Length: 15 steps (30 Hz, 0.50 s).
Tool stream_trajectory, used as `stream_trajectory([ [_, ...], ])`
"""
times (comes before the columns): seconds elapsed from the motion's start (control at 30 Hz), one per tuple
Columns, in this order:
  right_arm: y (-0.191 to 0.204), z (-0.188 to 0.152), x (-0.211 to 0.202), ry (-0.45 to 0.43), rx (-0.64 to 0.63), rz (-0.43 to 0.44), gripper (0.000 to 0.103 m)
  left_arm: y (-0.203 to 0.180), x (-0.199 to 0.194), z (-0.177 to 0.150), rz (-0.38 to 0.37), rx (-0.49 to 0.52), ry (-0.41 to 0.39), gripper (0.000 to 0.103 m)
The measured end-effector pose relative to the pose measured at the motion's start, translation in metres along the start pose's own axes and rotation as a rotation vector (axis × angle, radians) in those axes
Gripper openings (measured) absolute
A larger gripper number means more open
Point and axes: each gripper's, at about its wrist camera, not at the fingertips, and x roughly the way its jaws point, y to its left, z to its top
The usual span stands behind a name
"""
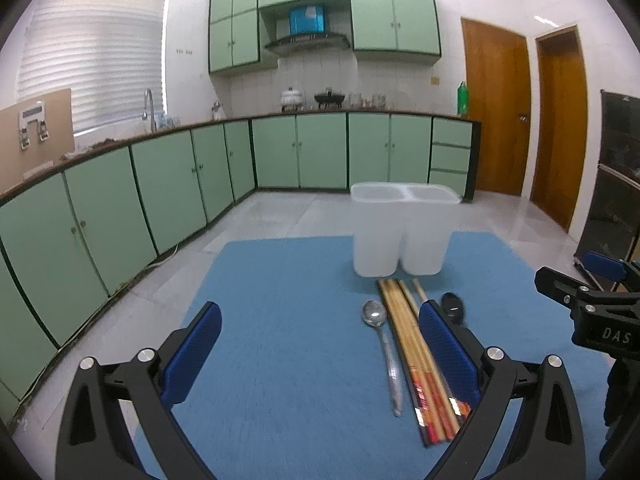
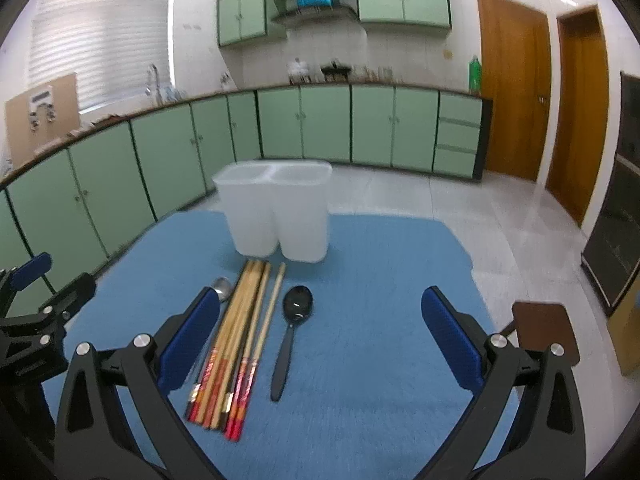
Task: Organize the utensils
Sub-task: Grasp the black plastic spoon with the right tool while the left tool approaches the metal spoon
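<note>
A white two-compartment holder (image 1: pixel 402 232) (image 2: pixel 276 216) stands upright at the far side of a blue mat (image 1: pixel 288 340) (image 2: pixel 380 340). In front of it lie a silver spoon (image 1: pixel 384 352) (image 2: pixel 223 289), a bundle of wooden chopsticks (image 1: pixel 416 356) (image 2: pixel 236 344) and a black spoon (image 1: pixel 453 307) (image 2: pixel 291 328). My left gripper (image 1: pixel 320 344) is open and empty, above the mat left of the utensils. My right gripper (image 2: pixel 320 336) is open and empty, above the mat with the black spoon between its fingers' span.
The mat covers a table whose far edge lies just behind the holder. Green kitchen cabinets (image 1: pixel 160 184) run along the left and back walls. A brown stool (image 2: pixel 548 328) stands at the right, and wooden doors (image 2: pixel 516 84) beyond it.
</note>
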Motion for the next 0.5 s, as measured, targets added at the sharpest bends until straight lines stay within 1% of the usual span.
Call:
stream_trajectory([
  [0.17,0.004,-0.001,0.047,0.094,0.01,-0.013,0.098,0.011,0.047,-0.002,0.008,-0.012,0.105,0.097],
  [0.3,0.009,-0.003,0.083,0.167,0.006,-0.009,0.095,0.018,0.071,-0.006,0.023,-0.031,0.161,0.097],
  [0.43,0.012,-0.002,0.108,0.22,0.009,-0.008,0.081,0.019,0.085,-0.009,0.024,-0.043,0.187,0.097],
  [0.5,0.014,-0.003,0.116,0.242,0.01,-0.011,0.08,0.019,0.092,-0.01,0.028,-0.036,0.193,0.097],
])
